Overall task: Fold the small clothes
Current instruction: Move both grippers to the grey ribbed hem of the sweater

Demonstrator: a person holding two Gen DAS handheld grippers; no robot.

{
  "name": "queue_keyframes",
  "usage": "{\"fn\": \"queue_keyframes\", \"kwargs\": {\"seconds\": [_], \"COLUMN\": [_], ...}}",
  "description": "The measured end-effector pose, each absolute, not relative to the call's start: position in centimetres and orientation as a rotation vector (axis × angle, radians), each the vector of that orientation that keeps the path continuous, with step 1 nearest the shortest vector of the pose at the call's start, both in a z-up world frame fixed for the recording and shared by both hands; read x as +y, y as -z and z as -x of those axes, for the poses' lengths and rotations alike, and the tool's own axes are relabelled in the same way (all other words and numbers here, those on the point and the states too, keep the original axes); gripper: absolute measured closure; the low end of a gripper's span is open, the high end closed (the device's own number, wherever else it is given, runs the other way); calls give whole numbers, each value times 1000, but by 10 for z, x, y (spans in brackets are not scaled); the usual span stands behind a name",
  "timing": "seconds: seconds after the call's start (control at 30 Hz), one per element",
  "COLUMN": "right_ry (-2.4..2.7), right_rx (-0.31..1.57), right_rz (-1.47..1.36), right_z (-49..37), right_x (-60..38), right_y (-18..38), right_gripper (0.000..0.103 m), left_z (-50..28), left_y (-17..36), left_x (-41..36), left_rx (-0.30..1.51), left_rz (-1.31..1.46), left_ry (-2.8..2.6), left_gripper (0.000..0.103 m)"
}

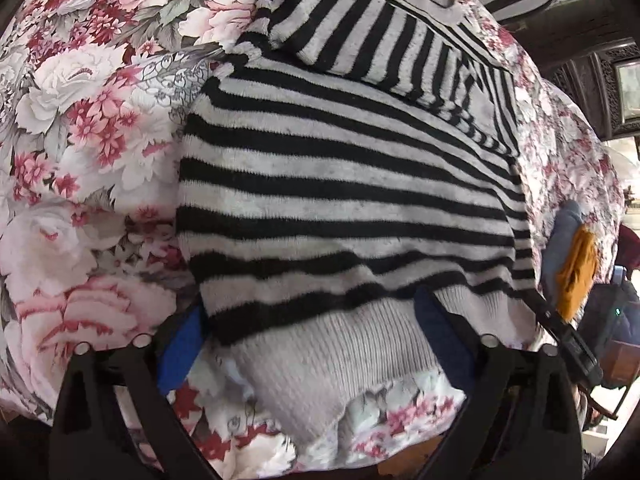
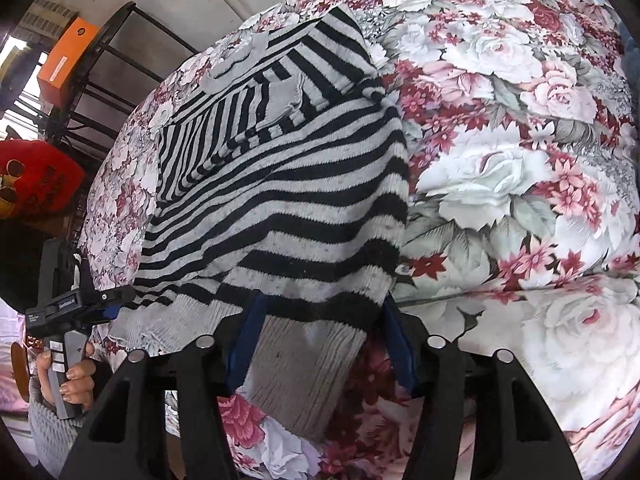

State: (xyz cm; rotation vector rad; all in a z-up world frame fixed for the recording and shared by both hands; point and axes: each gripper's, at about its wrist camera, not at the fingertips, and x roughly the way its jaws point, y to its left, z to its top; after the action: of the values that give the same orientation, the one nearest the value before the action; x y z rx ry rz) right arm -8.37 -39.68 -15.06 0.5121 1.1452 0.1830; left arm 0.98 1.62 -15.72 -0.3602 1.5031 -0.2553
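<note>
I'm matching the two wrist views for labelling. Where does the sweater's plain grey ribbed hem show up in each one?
Left wrist: the hem sits low centre, between the left tongs' blue pads.
Right wrist: the hem sits low centre, between the right tongs' blue pads, running off to the lower left.
Shared landmark: the folded-over sleeve near the sweater's far end, on the floral sheet.

Both wrist views close, facing forward over striped sweater (image 1: 344, 184) (shared), probably from hem side.

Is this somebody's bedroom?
Probably a bedroom or other home room. A black-and-white striped knit sweater lies on a pink rose-print bedspread, and a black metal shelf rack holding an orange box stands behind.
</note>
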Motion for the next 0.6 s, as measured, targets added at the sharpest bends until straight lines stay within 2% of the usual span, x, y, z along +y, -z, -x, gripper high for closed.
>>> {"fn": "queue_keyframes", "kwargs": {"seconds": [0.17, 0.33, 0.37, 0.4, 0.43, 0.5, 0.6], "right_ry": [-195, -223, -215, -204, -209, -220, -231], "right_rx": [1157, 1162, 1160, 1156, 1156, 1153, 1126], "right_rz": [-547, -521, -512, -518, -541, -582, -591], "right_z": [84, 94, 96, 98, 98, 97, 96], "right_x": [-395, -383, -382, -384, -387, -389, -387], "right_y": [152, 152, 152, 152, 153, 153, 145], "right_gripper": [50, 59, 69, 84, 89, 92, 93], "left_z": [11, 12, 12, 12, 12, 11, 8], "left_y": [153, 157, 156, 157, 157, 157, 151], "left_x": [35, 33, 30, 28, 29, 31, 31], "left_rx": [1515, 1509, 1505, 1507, 1508, 1502, 1479], "left_rz": [459, 475, 469, 466, 469, 481, 472], "left_ry": [291, 291, 295, 292, 284, 271, 244], "left_gripper": [30, 39, 49, 59, 62, 77, 89]}}
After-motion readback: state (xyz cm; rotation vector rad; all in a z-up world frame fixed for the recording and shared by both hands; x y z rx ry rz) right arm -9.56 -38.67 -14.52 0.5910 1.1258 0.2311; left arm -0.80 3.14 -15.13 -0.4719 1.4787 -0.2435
